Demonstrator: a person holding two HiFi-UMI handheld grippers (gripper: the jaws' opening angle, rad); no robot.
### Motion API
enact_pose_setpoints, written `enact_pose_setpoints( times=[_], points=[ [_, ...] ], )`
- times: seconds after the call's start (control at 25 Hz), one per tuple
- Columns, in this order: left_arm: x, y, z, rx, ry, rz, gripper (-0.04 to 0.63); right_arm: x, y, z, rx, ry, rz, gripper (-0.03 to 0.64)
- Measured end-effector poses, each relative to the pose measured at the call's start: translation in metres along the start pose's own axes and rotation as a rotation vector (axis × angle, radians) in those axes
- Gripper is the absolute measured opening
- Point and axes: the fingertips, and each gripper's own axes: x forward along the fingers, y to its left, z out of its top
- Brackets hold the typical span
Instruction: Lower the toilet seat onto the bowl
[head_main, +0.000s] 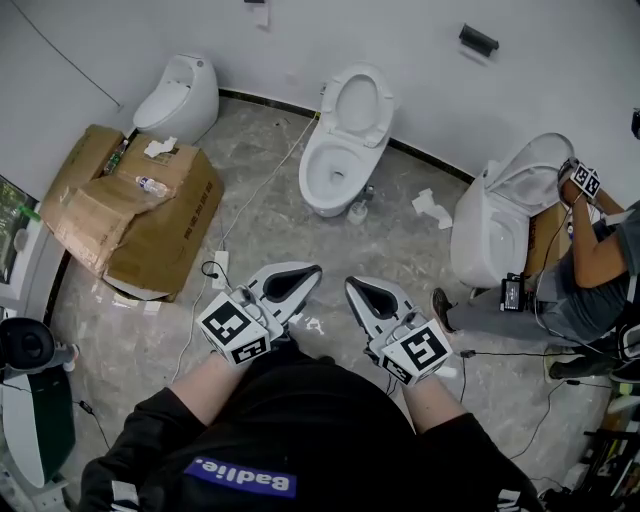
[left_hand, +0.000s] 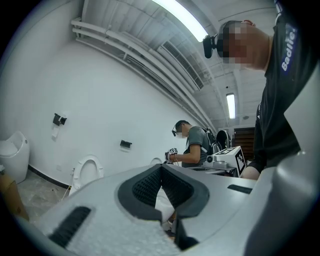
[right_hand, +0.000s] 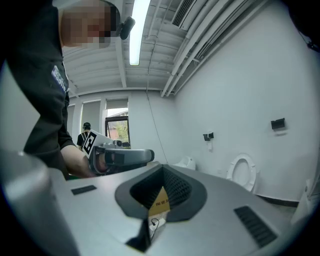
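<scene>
The white toilet (head_main: 338, 150) stands against the far wall at the middle of the head view, its seat (head_main: 359, 102) raised upright against the wall. It also shows far off in the left gripper view as the toilet (left_hand: 87, 173) and in the right gripper view as the toilet (right_hand: 242, 173). My left gripper (head_main: 312, 271) and right gripper (head_main: 352, 285) are held close to my body, side by side, well short of the toilet. Both are shut with nothing between their jaws, as the left gripper (left_hand: 161, 170) and right gripper (right_hand: 162, 170) show in their own views.
Flattened cardboard boxes (head_main: 130, 205) lie at the left, with another white fixture (head_main: 182, 95) behind them. A person (head_main: 590, 270) crouches at a third toilet (head_main: 495, 220) on the right. Cables and a power strip (head_main: 218, 268) cross the floor before me.
</scene>
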Motion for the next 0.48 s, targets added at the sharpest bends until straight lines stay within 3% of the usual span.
enact_pose_setpoints(
  times=[0.48],
  points=[
    [0.042, 0.11, 0.015, 0.026, -0.004, -0.064, 0.014, 0.086, -0.073, 0.017, -0.018, 0.007, -0.05, 0.026]
  ],
)
